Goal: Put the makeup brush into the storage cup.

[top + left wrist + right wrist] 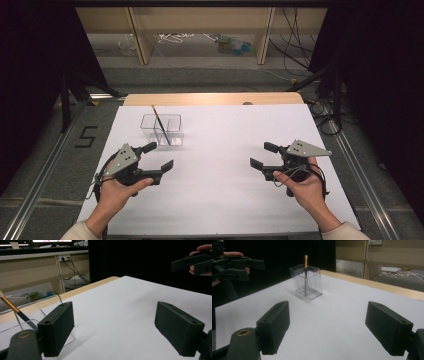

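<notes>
- Clear plastic forms the box [162, 129] that stands on the white tabletop [220, 150], toward its far left part, and an inner wall splits it into two compartments
- one paintbrush [159, 122] stands inside the box; it leans, with its pale tip up past the rim and pointing away toward the far edge
- its handle is orange near the top and dark lower down, as the left gripper view shows beside the box wall
- from the right gripper view the box [307, 282] sits well ahead on the sheet, with the paintbrush [306, 267] rising above its rim
- left gripper [157, 157] is held in the person's left hand [117, 187] just in front of the box and near it, not touching it; its jaws are spread wide with nothing between them
- right gripper [264, 155] is held in the right hand [302, 187] at the right part of the tabletop, well apart from the box; its jaws are likewise spread apart and grasp nothing
- both grippers hover low over the sheet and point inward, toward each other
- a strip of bare wood runs along the far edge of the tabletop past the white sheet
</notes>
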Action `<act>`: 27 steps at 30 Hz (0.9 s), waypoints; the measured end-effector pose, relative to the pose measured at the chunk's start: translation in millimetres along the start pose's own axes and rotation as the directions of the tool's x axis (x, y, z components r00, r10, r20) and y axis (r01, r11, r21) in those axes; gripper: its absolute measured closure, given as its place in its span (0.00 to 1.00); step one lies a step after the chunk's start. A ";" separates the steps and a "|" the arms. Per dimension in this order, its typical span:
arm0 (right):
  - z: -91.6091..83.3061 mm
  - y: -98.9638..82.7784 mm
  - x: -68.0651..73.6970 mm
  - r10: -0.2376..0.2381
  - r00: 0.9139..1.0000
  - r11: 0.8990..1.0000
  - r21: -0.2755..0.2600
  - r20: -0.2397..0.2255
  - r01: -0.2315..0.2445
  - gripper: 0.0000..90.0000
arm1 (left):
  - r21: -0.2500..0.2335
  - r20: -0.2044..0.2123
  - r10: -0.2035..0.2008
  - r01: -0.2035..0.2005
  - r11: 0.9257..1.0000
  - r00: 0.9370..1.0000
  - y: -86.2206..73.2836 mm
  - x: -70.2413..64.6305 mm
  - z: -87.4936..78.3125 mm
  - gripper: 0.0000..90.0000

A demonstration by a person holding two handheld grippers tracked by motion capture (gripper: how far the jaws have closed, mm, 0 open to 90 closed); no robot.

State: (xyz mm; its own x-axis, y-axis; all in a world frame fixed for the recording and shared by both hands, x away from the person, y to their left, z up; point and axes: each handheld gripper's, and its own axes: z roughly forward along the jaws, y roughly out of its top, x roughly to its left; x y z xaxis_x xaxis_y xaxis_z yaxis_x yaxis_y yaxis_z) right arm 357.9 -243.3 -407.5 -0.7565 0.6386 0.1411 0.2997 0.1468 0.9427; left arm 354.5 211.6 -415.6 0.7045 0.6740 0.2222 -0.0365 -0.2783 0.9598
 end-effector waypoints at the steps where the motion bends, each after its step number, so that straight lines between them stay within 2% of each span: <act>1: 0.2 -0.1 -0.1 0.000 1.000 1.000 -0.003 0.000 0.000 0.23 | -0.001 0.001 -0.003 0.003 1.000 1.000 -0.2 -1.6 -0.3 0.17; 4: 1.3 -1.0 -0.7 0.004 1.000 1.000 -0.010 -0.003 -0.004 0.23 | 0.003 0.012 0.000 0.000 1.000 1.000 -1.4 -5.3 -0.9 0.18; 7: 0.9 -0.9 -0.9 0.005 1.000 1.000 0.004 -0.005 -0.005 0.23 | 0.007 0.016 0.001 -0.001 1.000 1.000 -2.2 -7.7 -1.6 0.18; 11: 1.4 -1.1 -0.7 0.003 1.000 1.000 0.004 0.002 -0.003 0.23 | -0.004 0.025 -0.001 0.001 1.000 1.000 -3.2 -10.0 -2.9 0.18; 12: 1.5 -1.3 -0.6 0.003 1.000 1.000 0.004 0.004 -0.003 0.23 | -0.001 0.063 -0.216 0.217 0.976 0.974 -5.7 -25.8 -3.3 0.18; 14: 2.0 -1.4 -0.5 0.006 1.000 1.000 0.001 -0.006 -0.006 0.23 | -0.002 0.072 -0.250 0.251 0.968 0.966 -5.8 -28.5 -5.0 0.18; 16: 3.0 -1.8 -0.6 0.005 1.000 1.000 -0.007 -0.009 -0.005 0.23 | -0.008 0.067 -0.228 0.229 0.973 0.971 -6.0 -27.1 -6.6 0.18; 17: 3.1 -1.9 -0.8 0.006 1.000 1.000 -0.007 -0.010 -0.006 0.23 | -0.005 0.063 -0.249 0.250 0.968 0.966 -6.6 -28.4 -7.6 0.18; 19: 2.6 -1.9 -1.4 0.004 1.000 1.000 0.002 -0.007 -0.004 0.23 | -0.006 0.062 -0.236 0.237 0.972 0.970 -7.3 -27.3 -8.8 0.18; 22: 2.9 -2.1 -1.6 0.003 1.000 1.000 -0.005 -0.005 -0.003 0.23 | -0.003 0.060 -0.233 0.234 0.972 0.971 -7.8 -27.1 -9.9 0.18; 24: 2.3 -2.1 -1.4 0.006 1.000 1.000 0.010 -0.009 -0.005 0.23 | -0.002 0.058 -0.246 0.247 0.969 0.967 -8.3 -27.9 -9.6 0.18; 27: 3.3 -2.5 -1.3 0.005 1.000 1.000 -0.002 -0.009 -0.005 0.23 | -0.005 0.064 -0.247 0.247 0.969 0.967 -8.8 -27.1 -8.8 0.18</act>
State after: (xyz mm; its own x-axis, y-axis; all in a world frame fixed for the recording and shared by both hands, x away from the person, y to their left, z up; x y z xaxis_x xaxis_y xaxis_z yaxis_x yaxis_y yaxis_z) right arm 360.1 -242.0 -411.0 -0.7604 0.6323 0.1485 0.3025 0.1424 0.9425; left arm 329.5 201.8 -428.6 0.7357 0.6765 -0.0328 0.1354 -0.0995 0.9858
